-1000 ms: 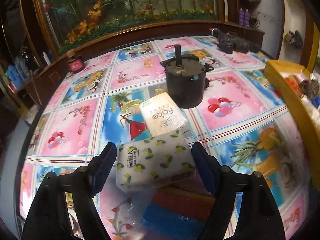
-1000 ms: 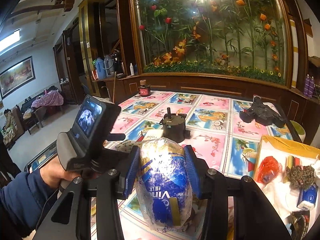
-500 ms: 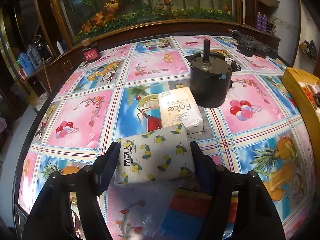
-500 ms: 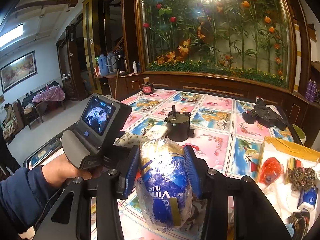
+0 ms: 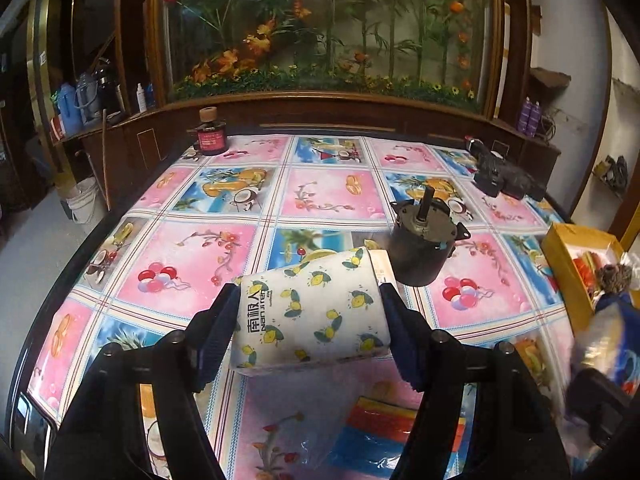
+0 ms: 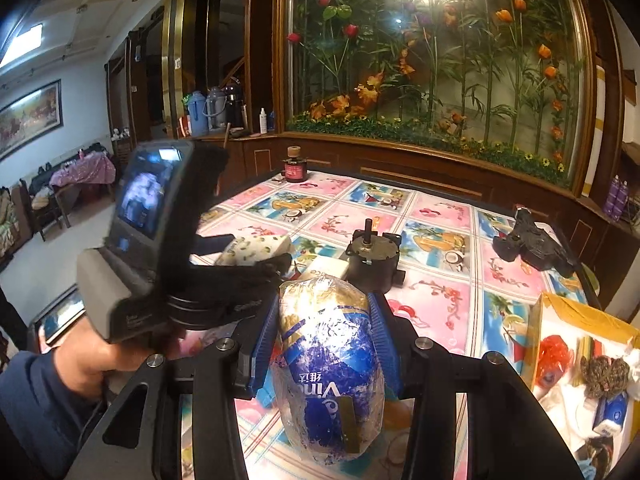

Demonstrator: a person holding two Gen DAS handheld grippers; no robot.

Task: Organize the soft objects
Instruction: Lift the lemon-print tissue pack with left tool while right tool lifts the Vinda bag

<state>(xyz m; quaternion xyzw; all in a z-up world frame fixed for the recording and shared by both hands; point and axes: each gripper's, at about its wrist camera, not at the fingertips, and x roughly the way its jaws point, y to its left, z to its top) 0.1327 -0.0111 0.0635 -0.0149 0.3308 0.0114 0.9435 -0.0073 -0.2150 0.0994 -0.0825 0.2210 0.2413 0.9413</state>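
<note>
My left gripper (image 5: 310, 324) is shut on a white tissue pack printed with lemons (image 5: 312, 312), held tilted above the table. The same lemon pack (image 6: 256, 248) shows in the right wrist view between the left gripper's fingers, with a person's hand on the handle. My right gripper (image 6: 326, 344) is shut on a blue tissue pack in shiny wrap (image 6: 328, 360), raised over the table's near edge. A white tissue pack (image 6: 328, 268) lies on the table beside a black motor (image 6: 372, 256). In the left wrist view only a sliver of that white pack (image 5: 384, 268) shows behind the lemon pack.
A yellow box (image 6: 580, 320) of mixed items stands at the right edge of the table. A bagged red and blue sponge pack (image 5: 384, 436) lies below the left gripper. A red jar (image 5: 210, 136) and a black tool (image 5: 504, 178) sit at the far side.
The left jaws closed on the lemon pack and lifted it off the table, rolling it. The right gripper shifted sideways with the blue pack still in it.
</note>
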